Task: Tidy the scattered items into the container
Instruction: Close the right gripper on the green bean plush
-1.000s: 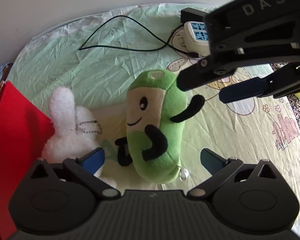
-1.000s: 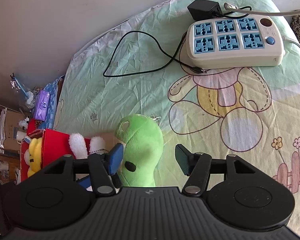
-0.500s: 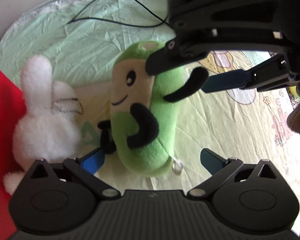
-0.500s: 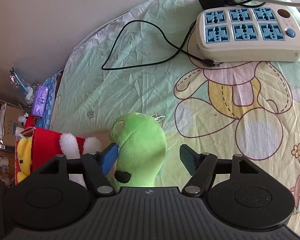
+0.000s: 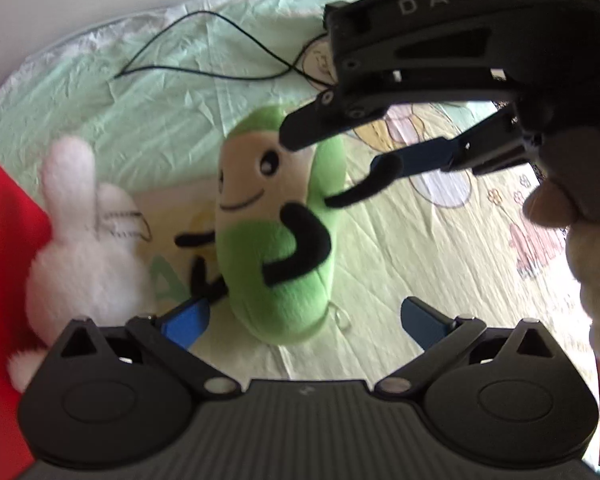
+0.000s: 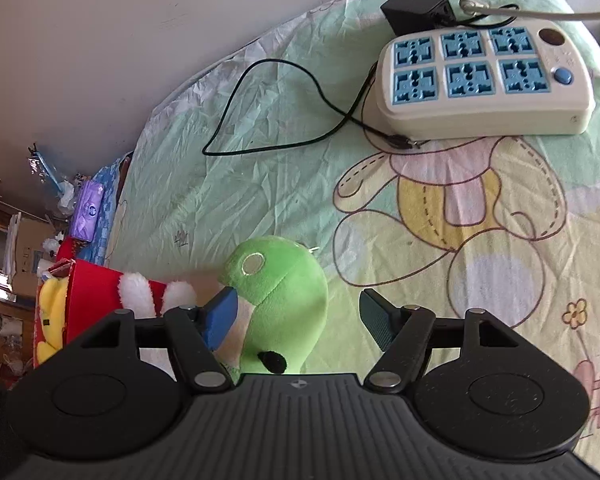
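plush (image 5: 276,236): on the bed, long axis running away from left gripper (image 5: 304,320)
right gripper (image 6: 296,312): nearer, jaws wide, straddling its top, not pinching
left jaws: wide, empty
box (image 6: 88,300): left of plush

A bed (image 6: 260,184) under a pale green cartoon-print sheet carries a green plush toy (image 6: 284,300). Just left of that toy lie a white plush rabbit (image 5: 84,248) and a red container (image 6: 88,300); far behind it sit a power strip (image 6: 484,84) and a looped black cable (image 6: 276,112).
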`<state>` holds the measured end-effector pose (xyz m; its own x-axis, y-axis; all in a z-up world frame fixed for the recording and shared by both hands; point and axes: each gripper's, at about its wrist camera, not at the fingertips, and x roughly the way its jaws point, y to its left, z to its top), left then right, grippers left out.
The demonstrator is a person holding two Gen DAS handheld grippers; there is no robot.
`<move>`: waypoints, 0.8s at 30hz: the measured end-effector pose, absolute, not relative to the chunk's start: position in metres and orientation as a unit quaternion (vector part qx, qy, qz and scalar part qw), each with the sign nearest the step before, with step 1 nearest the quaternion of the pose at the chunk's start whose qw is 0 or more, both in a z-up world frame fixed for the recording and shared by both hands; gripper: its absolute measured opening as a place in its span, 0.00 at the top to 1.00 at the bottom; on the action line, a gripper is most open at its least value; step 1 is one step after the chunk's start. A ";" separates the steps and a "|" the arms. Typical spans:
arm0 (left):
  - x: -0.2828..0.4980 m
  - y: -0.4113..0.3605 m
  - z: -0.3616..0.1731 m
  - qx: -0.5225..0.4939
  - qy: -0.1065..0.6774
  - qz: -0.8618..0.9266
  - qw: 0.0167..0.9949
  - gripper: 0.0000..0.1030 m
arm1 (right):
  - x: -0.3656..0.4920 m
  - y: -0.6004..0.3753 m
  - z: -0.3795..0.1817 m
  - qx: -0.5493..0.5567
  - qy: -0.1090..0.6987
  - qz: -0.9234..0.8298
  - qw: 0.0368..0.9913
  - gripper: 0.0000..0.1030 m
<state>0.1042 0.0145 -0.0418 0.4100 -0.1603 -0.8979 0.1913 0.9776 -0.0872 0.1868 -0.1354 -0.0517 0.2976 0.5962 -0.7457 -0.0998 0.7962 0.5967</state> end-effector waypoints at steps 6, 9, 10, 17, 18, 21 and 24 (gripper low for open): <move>0.102 0.006 -0.053 0.017 0.532 -0.125 0.837 0.02 | 0.188 -0.115 -0.054 0.209 0.553 0.243 0.769 0.32; 0.092 0.002 -0.052 0.028 0.522 -0.149 0.839 0.02 | 0.189 -0.118 -0.061 0.205 0.560 0.240 0.766 0.33; 0.089 0.003 -0.050 0.029 0.518 -0.156 0.841 0.02 | 0.190 -0.124 -0.064 0.216 0.561 0.240 0.762 0.36; 0.094 0.027 -0.038 0.013 0.496 -0.138 0.857 0.02 | 0.189 -0.147 -0.068 0.247 0.560 0.257 0.748 0.43; 0.100 0.027 -0.040 0.014 0.498 -0.133 0.857 0.02 | 0.190 -0.146 -0.070 0.251 0.561 0.258 0.745 0.43; 0.116 0.022 -0.053 0.026 0.505 -0.124 0.854 0.02 | 0.192 -0.141 -0.075 0.261 0.567 0.262 0.736 0.40; 0.121 0.017 -0.066 0.020 0.516 -0.125 0.847 0.31 | 0.193 -0.133 -0.078 0.258 0.567 0.267 0.735 0.36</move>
<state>0.1206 0.0172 -0.0655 0.4357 -0.1909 -0.8796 0.2325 0.9680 -0.0949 0.1928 -0.1331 -0.0779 0.2145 0.6845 -0.6967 -0.1004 0.7250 0.6814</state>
